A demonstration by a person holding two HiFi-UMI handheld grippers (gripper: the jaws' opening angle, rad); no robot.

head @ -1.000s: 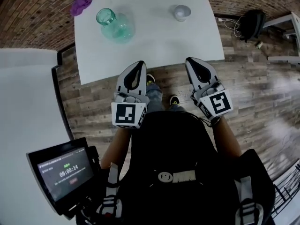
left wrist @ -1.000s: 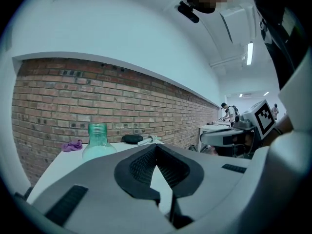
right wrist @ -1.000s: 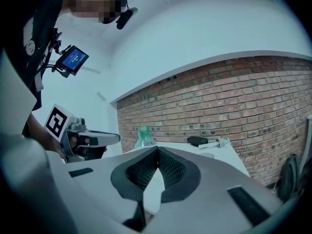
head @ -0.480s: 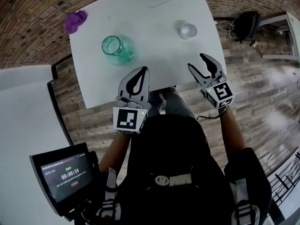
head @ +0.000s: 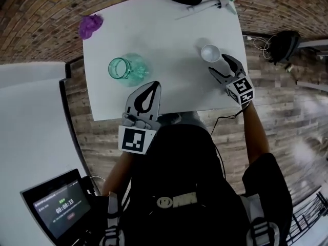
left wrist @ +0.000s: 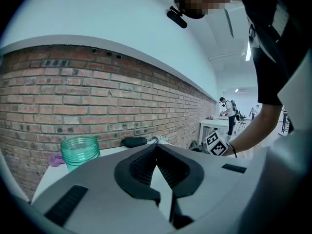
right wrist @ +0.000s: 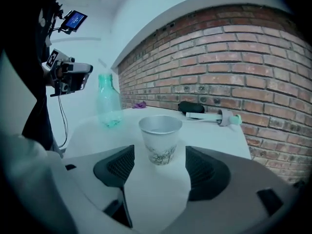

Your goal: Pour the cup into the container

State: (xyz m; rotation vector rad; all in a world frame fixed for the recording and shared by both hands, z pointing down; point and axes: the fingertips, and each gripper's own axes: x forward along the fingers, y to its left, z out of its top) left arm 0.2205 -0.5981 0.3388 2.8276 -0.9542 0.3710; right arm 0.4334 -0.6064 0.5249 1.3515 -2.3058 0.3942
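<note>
Left gripper (head: 152, 84) is pointing near level with jaws shut and empty, right gripper (head: 219, 64) is tilting down, jaws just opening wide, cup (right wrist: 160, 136) untouched between the tips.

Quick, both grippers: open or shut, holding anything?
Left gripper: shut, empty.
Right gripper: open, jaws have just been opening; cup stands just ahead, not gripped.

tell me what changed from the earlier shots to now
The right gripper moved forward from over the floor to over the table, up to the paper cup; its jaws have just been opening, the cup just ahead, not gripped. The left gripper, shut and empty, edged forward over the table's near edge. Cup, green jar and purple cloth stayed put.
</note>
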